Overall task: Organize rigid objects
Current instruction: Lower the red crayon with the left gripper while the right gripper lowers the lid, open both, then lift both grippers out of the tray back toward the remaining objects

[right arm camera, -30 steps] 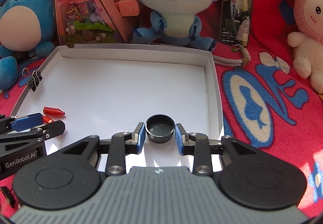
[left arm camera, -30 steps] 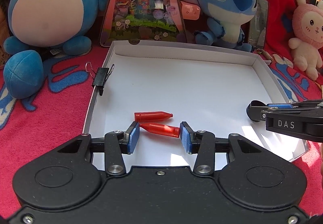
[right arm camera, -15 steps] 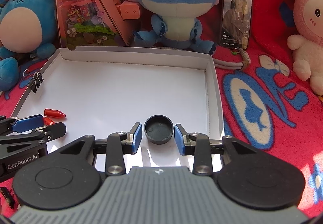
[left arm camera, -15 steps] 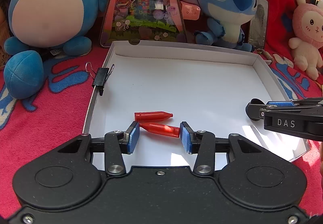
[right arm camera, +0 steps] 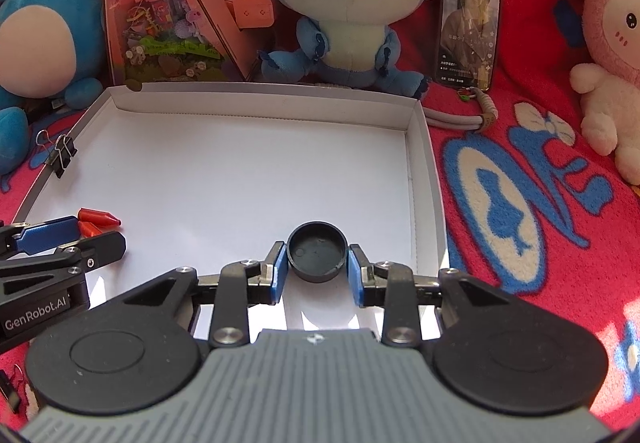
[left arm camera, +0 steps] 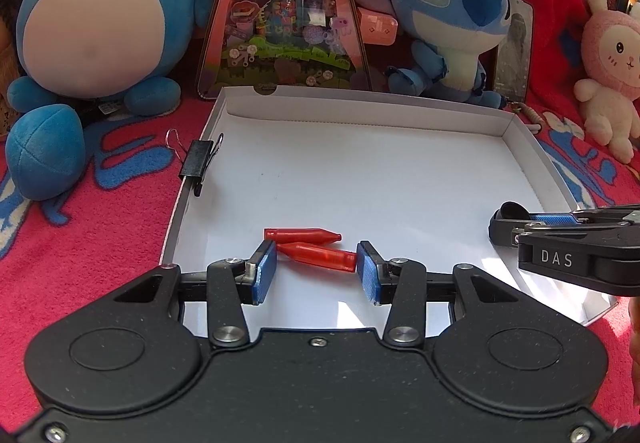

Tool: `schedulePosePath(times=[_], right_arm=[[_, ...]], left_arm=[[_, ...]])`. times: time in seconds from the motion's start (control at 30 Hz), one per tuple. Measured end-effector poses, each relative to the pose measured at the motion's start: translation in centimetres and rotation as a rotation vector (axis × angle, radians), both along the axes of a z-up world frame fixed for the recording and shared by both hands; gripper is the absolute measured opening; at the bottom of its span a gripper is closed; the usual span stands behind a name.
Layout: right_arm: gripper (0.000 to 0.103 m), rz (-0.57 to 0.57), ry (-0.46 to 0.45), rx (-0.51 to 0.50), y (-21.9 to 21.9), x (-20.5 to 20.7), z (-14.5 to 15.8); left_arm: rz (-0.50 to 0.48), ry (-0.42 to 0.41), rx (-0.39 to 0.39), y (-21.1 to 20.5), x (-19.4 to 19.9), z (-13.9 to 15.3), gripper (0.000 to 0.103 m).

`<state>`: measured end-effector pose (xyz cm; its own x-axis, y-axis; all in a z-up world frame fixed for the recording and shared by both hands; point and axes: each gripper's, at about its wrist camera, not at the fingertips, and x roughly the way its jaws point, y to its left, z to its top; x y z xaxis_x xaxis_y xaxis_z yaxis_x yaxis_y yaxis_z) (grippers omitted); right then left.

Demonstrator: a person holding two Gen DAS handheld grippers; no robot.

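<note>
Tray point(right arm camera: 424, 163) (white), right gripper point(right arm camera: 317, 270) closing around black cap point(right arm camera: 316, 251), left gripper point(left arm camera: 316, 272) clamping red tube point(left arm camera: 320, 256).

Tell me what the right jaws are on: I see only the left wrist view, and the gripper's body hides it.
Observer: A black round plastic cap, hollow side up; the right gripper has its jaws closing with it between them.
Operator: Where in the white cardboard tray?
Observer: Over its near right part, apart from the right wall.
Operator: My left jaws grip a red bullet-shaped plastic piece. Anything outside?
Observer: A second black binder clip lies on the red blanket, off the tray's near-left side.
</note>
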<state>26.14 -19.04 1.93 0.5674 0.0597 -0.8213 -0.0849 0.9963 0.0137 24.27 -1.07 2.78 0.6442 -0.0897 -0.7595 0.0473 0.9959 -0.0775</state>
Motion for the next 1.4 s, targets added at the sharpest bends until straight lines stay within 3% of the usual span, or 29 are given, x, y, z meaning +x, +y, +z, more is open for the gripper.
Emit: schedulePosePath(times=[0.4, 0.57, 0.73, 1.17, 1.4], right_arm=[[0.037, 0.0, -0.016, 0.002, -0.1, -0.3, -0.3], [0.06, -0.012, -0.038, 0.001, -0.1, -0.7, -0.3], [0.067, -0.01, -0.065, 0.018, -0.4, -1.5, 0.1], [0.086, 0.071, -0.218, -0.014, -0.7, -7.1, 2.7], [0.088, 0.106, -0.295, -0.003, -1.4, -10.8, 3.7]], left_arm=[[-0.001, -0.033, 0.037, -0.6, 0.3, -0.4, 0.043], [0.001, -0.02, 0.013, -0.3, -0.2, -0.2, 0.059], [-0.006, -0.039, 0.0, 0.1, -1.3, 0.5, 0.078], [-0.078, -0.13, -0.034, 1.3, -7.2, 3.3, 0.084], [-0.113, -0.168, -0.036, 1.8, -10.8, 3.9, 0.084]])
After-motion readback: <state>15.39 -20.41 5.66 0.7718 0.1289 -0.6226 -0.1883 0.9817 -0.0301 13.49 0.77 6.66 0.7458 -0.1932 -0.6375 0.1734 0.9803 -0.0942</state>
